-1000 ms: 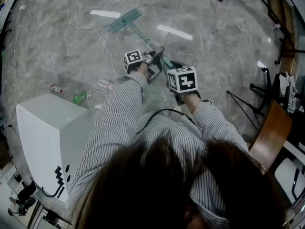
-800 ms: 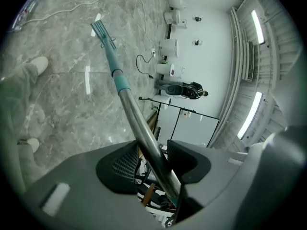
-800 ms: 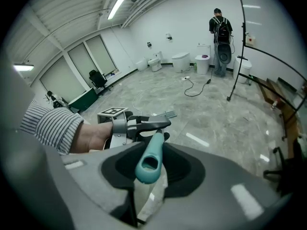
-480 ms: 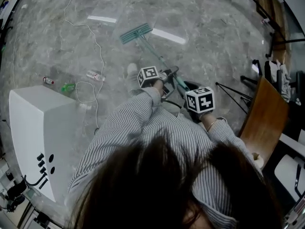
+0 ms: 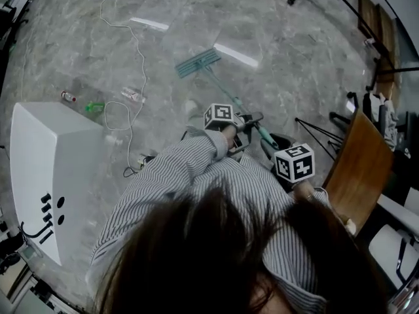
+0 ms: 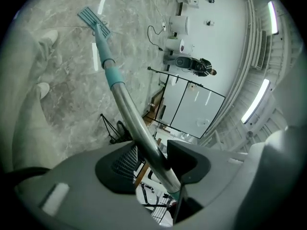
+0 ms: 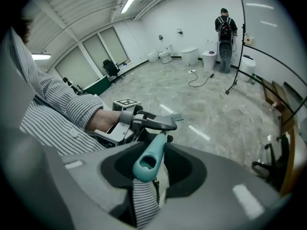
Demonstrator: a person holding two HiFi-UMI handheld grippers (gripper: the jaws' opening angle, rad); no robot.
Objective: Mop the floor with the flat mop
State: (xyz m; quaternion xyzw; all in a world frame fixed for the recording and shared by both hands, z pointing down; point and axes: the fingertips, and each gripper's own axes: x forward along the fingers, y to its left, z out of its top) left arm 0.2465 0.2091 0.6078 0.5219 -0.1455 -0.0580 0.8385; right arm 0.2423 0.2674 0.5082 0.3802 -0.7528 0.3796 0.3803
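Observation:
The flat mop has a teal head (image 5: 198, 63) lying on the grey marble floor, and a pole (image 5: 230, 98) that slants back toward me. My left gripper (image 5: 251, 123) is shut on the silver part of the pole (image 6: 139, 128), below the teal collar (image 6: 114, 75). The mop head (image 6: 93, 19) shows far beyond its jaws. My right gripper (image 5: 279, 148) sits lower on the handle, under its marker cube. It (image 7: 149, 166) is shut on the teal handle end (image 7: 147, 158), with a striped sleeve under it. The left gripper (image 7: 152, 122) shows just ahead of it.
A white cabinet (image 5: 55, 169) stands at the left. A white cable (image 5: 134, 64) and small bottles (image 5: 131, 95) lie beside it. A wooden chair (image 5: 357, 169) and a black tripod (image 5: 321, 129) are at the right. My shoes (image 6: 48, 37) are near the mop. A person (image 7: 224, 25) stands far off.
Both grippers have drawn the handle back and to the right in the head view. The mop head has slid nearer along the floor.

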